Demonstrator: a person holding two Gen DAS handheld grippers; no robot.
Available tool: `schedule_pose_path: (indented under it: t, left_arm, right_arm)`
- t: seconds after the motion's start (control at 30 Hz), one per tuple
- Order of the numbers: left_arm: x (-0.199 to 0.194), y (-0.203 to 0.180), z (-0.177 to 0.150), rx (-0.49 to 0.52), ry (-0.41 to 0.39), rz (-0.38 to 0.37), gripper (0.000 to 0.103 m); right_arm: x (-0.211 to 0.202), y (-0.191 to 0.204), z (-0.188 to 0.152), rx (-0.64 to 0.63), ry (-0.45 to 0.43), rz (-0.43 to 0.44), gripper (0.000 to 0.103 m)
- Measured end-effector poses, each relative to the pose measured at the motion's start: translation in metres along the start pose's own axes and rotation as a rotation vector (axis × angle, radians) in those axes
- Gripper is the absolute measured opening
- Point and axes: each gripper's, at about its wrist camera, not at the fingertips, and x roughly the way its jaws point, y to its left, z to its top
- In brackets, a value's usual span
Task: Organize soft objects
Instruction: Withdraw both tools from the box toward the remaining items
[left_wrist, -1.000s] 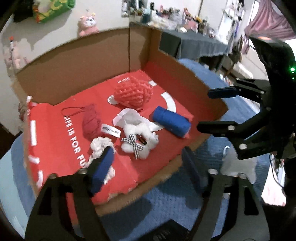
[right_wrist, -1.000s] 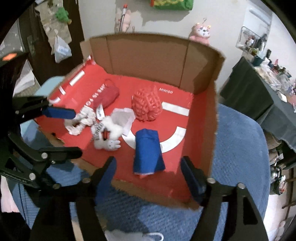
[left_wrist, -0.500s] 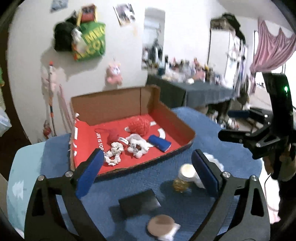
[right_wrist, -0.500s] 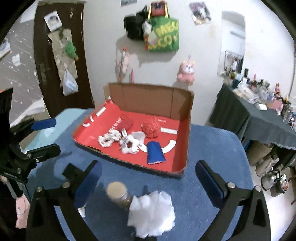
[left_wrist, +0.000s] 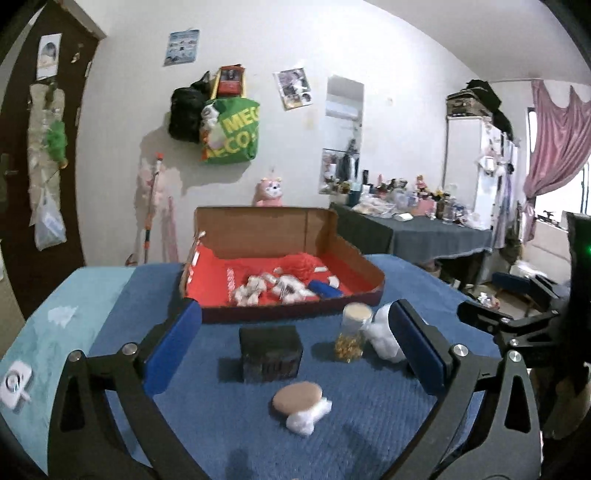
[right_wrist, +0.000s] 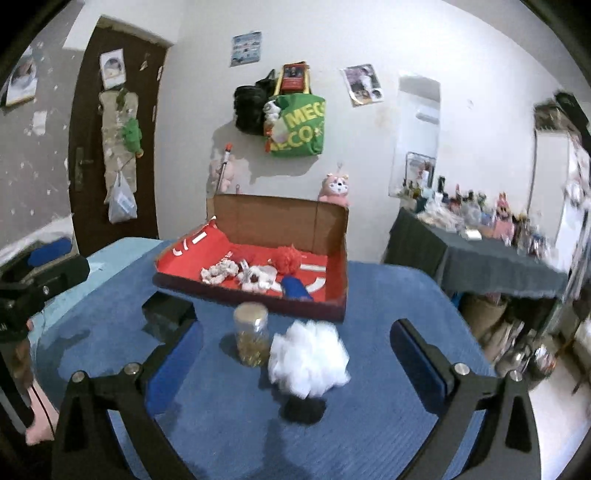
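your left tongs (left_wrist: 295, 343) are released, gripping nothing, above the bench (left_wrist: 221, 424) near its front edge. the white puff (right_wrist: 308, 358) sits mid-bench beside the jar (right_wrist: 251, 334). the red box (right_wrist: 332, 258) holds other soft toys toward the far edge. your right tongs (right_wrist: 295, 354) are released too.

Box (left_wrist: 360, 258): we see it at the far side of the table (left_wrist: 221, 387), open toward us.
In the box: scrunchie (right_wrist: 218, 272) at left, plush toy (right_wrist: 258, 278) just right of it, rolled cloth (right_wrist: 295, 288) further right, knitted ball (right_wrist: 286, 258) behind them.
Before the box: dark block (left_wrist: 271, 349) at left, jar (right_wrist: 251, 334) to its right, pouf (right_wrist: 308, 358) just beside the jar on its right.
Nearest us: round pad (left_wrist: 297, 397), in front of the block.
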Motion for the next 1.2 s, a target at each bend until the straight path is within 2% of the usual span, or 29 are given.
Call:
schedule_pose_path:
  t: [0.2,0.4,0.57,0.83,1.1,1.17,1.2]
  left_arm:
    - [0.008,-0.003,-0.036,-0.019,0.034,0.025,0.103]
    - [0.028,-0.004,-0.069,-0.025,0.122,0.020,0.103]
    - [0.043,-0.004,-0.085,-0.033,0.195,0.017,0.103]
    - [0.062,-0.001,-0.091,-0.051,0.276,0.028,0.103]
    - [0.095,0.017,-0.088,-0.110,0.396,0.023,0.103]
    - [0.102,0.019,-0.086,-0.105,0.413,0.025,0.102]
    - [0.105,0.019,-0.086,-0.100,0.421,0.021,0.102]
  right_arm:
    - [0.006,-0.005,-0.038,0.087,0.001,-0.001,0.103]
    - [0.032,-0.005,-0.068,0.088,0.100,-0.016,0.103]
    - [0.043,-0.009,-0.081,0.102,0.145,-0.016,0.103]
    - [0.056,-0.015,-0.089,0.115,0.198,-0.006,0.103]
    - [0.080,-0.018,-0.085,0.079,0.288,-0.013,0.103]
    - [0.086,-0.020,-0.084,0.070,0.306,-0.014,0.099]
    - [0.089,-0.020,-0.085,0.069,0.317,-0.010,0.094]
